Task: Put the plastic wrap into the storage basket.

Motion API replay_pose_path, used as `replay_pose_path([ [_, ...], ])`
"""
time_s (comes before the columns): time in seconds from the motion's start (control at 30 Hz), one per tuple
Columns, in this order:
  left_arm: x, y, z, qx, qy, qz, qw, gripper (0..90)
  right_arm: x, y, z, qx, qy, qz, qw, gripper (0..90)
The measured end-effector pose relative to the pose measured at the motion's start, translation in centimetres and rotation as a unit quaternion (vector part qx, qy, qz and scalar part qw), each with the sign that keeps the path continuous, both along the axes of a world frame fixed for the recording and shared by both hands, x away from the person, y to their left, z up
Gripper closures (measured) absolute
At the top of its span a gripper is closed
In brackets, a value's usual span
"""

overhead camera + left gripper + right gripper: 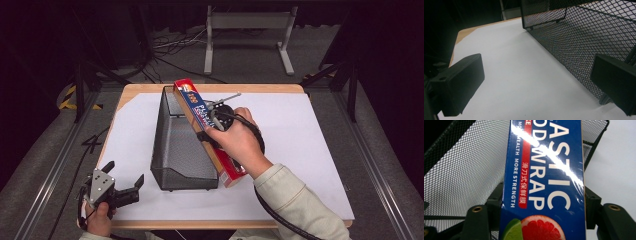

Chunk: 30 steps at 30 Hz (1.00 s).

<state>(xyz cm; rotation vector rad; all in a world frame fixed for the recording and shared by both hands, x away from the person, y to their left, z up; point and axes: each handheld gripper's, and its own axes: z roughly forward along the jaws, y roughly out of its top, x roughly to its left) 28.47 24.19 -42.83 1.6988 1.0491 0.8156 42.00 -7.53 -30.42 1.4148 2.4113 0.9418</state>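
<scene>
A long blue and red plastic wrap box (206,131) hangs tilted over the right rim of a black wire-mesh basket (176,145). My right gripper (212,125) is shut on the box near its middle; in the right gripper view the box (544,180) fills the gap between both jaws, with the basket's mesh (466,170) behind it. Near the table's front left corner my left gripper (125,187) stands open with nothing between its jaws. In the left gripper view the left gripper (536,87) faces white paper and the basket's mesh wall (579,37).
White paper (300,145) covers most of the wooden table (215,88). A grey metal stand (247,30) and loose cables lie on the floor beyond the far edge. Dark frame legs stand at both sides of the table.
</scene>
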Motion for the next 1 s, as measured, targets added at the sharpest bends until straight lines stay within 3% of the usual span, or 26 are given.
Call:
replay_pose_path([
  [0.47,0.0,0.1,0.0,-0.002,-0.001,-0.001,1.0000,0.1,0.9,2.5,-1.9,-0.037,0.023,0.005,0.9991,39.0],
  [0.7,0.1,0.1,0.0,-0.002,-0.001,-0.001,1.0000,0.0,1.1,3.3,-2.7,-0.071,0.038,0.011,0.9967,38.9],
  [1.0,0.1,0.1,0.0,0.000,0.002,-0.004,1.0000,0.1,1.8,4.0,-3.6,-0.097,0.060,0.015,0.9933,38.9],
])
